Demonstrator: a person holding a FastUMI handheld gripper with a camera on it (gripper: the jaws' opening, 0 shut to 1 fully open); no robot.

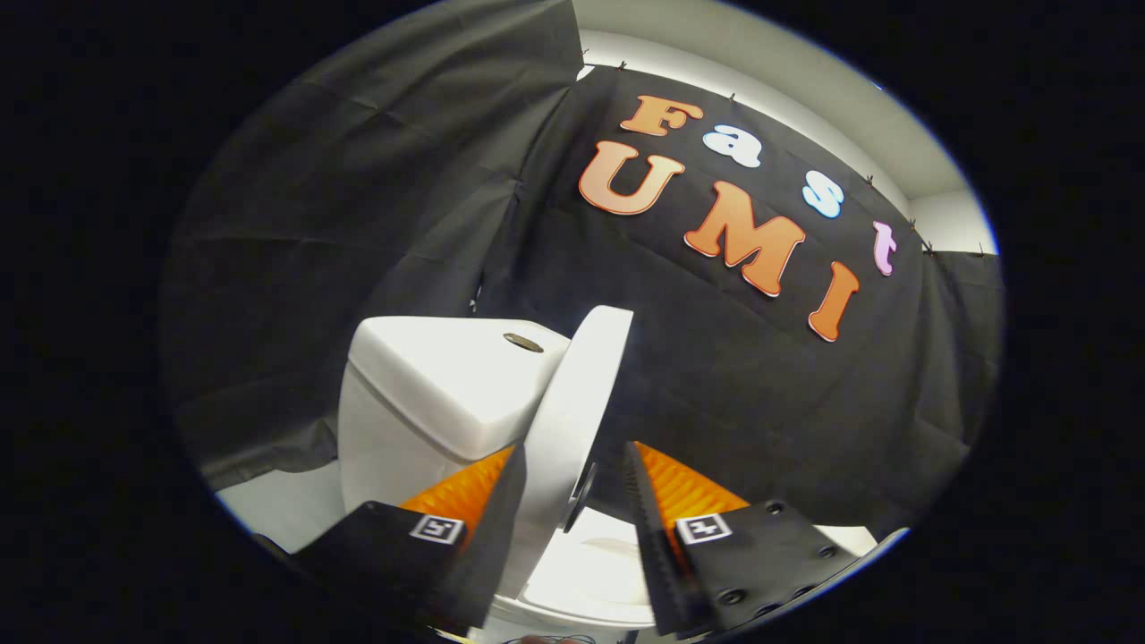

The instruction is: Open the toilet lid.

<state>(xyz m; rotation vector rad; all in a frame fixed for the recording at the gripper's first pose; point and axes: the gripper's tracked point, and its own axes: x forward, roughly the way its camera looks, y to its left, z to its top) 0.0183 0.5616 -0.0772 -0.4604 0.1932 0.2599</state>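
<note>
Black cloth drapes the booth on every side, with a strip of pale wall at the upper right of the frame. Nearest to us, at the bottom centre, the gripper (572,501) has its two fingers (474,501) spread, and the edge of the toilet lid (577,402) rises between them. The left finger lies against the lid's outer face; the right one stands apart from it, so we read the fingers as released, straddling the lid and not clamping it. We judge that this lets the lid be pushed back without a firm hold. The lid is already raised nearly upright, leaning toward the tank (438,394) at centre left. Below it, the bowl's rim (581,581) lies uncovered. Beyond, the tank's flush button (523,342) sits on top.
</note>
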